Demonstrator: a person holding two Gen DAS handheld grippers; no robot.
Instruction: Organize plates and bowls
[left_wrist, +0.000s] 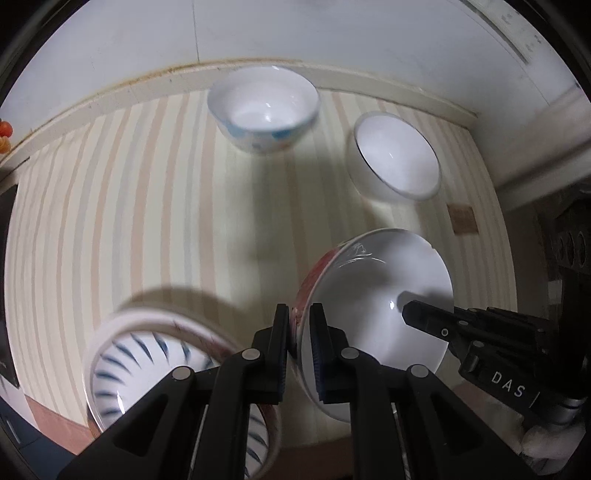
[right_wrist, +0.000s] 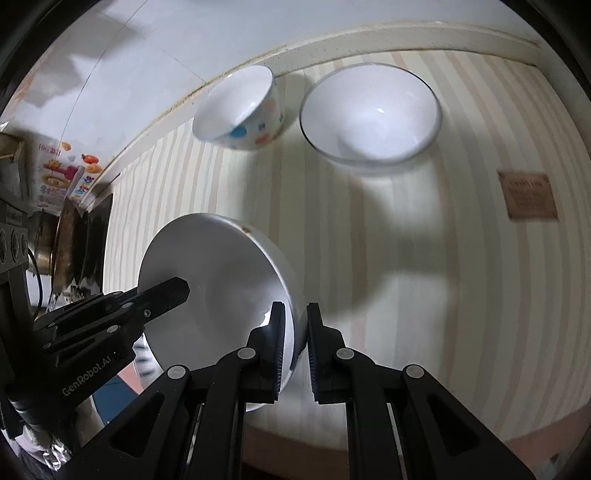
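A bowl (left_wrist: 376, 280), white inside and red-patterned outside, hangs tilted above the striped table. My left gripper (left_wrist: 299, 314) is shut on its near rim. My right gripper (left_wrist: 410, 312) clamps the opposite rim, one finger inside. In the right wrist view the same bowl (right_wrist: 214, 266) sits between my right gripper's (right_wrist: 295, 314) pads, with the left gripper (right_wrist: 181, 286) reaching in from the left. A blue-striped bowl (left_wrist: 147, 362) lies below at lower left. At the back stand a dotted bowl (left_wrist: 264, 107) (right_wrist: 240, 110) and a dark-rimmed white bowl (left_wrist: 397, 155) (right_wrist: 369, 110).
The striped tablecloth (right_wrist: 369, 240) ends at a wall ledge (left_wrist: 122, 88) behind the bowls. A brown label (right_wrist: 528, 195) lies on the cloth at right. A colourful package (right_wrist: 62, 177) and a metal pan (right_wrist: 70, 243) crowd the table's left side.
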